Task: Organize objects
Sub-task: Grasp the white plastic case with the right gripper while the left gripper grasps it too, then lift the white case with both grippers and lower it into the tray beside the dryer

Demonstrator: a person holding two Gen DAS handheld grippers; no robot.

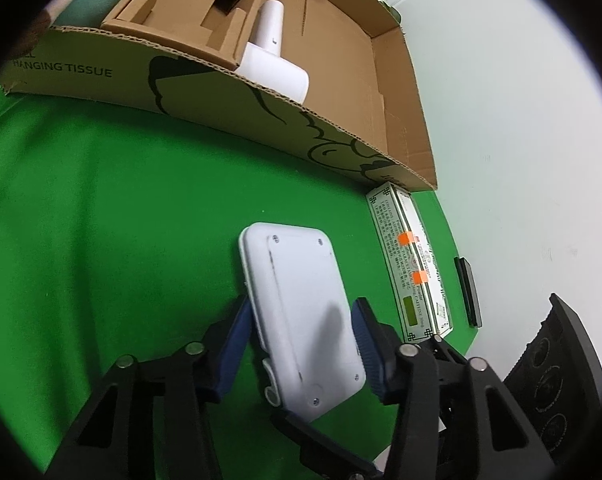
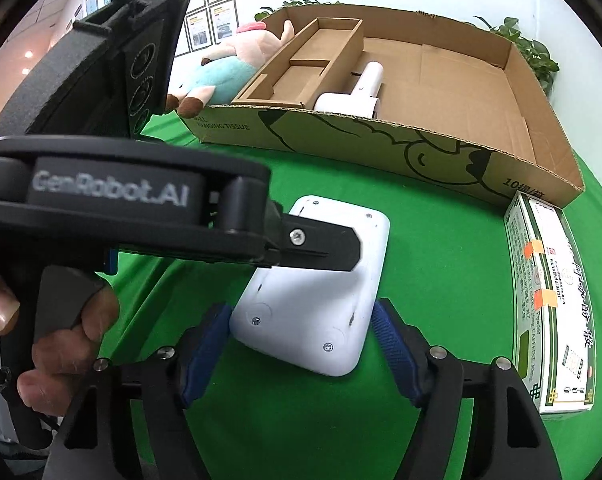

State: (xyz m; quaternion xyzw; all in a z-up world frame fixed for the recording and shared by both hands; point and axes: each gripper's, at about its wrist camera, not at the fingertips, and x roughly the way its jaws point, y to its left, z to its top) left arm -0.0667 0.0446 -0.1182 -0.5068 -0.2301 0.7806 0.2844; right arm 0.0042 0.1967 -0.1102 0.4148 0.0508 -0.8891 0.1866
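A flat white device [image 1: 301, 312] with small screws lies face down on the green cloth, also seen in the right wrist view [image 2: 321, 300]. My left gripper [image 1: 301, 332] is shut on it, its blue pads pressing both long sides. My right gripper [image 2: 299, 344] is open, its blue fingers [image 2: 397, 344] straddling the device's near end with small gaps. The left gripper's body [image 2: 141, 208] crosses the right wrist view from the left, over the device. A brown cardboard tray [image 1: 401, 120] behind holds a white handheld appliance [image 1: 273, 56] and a cardboard insert [image 2: 309, 64].
A green-and-white medicine box [image 2: 549, 304] with orange tape lies right of the device, also in the left wrist view [image 1: 413, 264]. A plush toy [image 2: 229, 68] lies beyond the tray's left end. A thin black object [image 1: 467, 292] lies at the cloth's right edge. Plants stand behind the tray.
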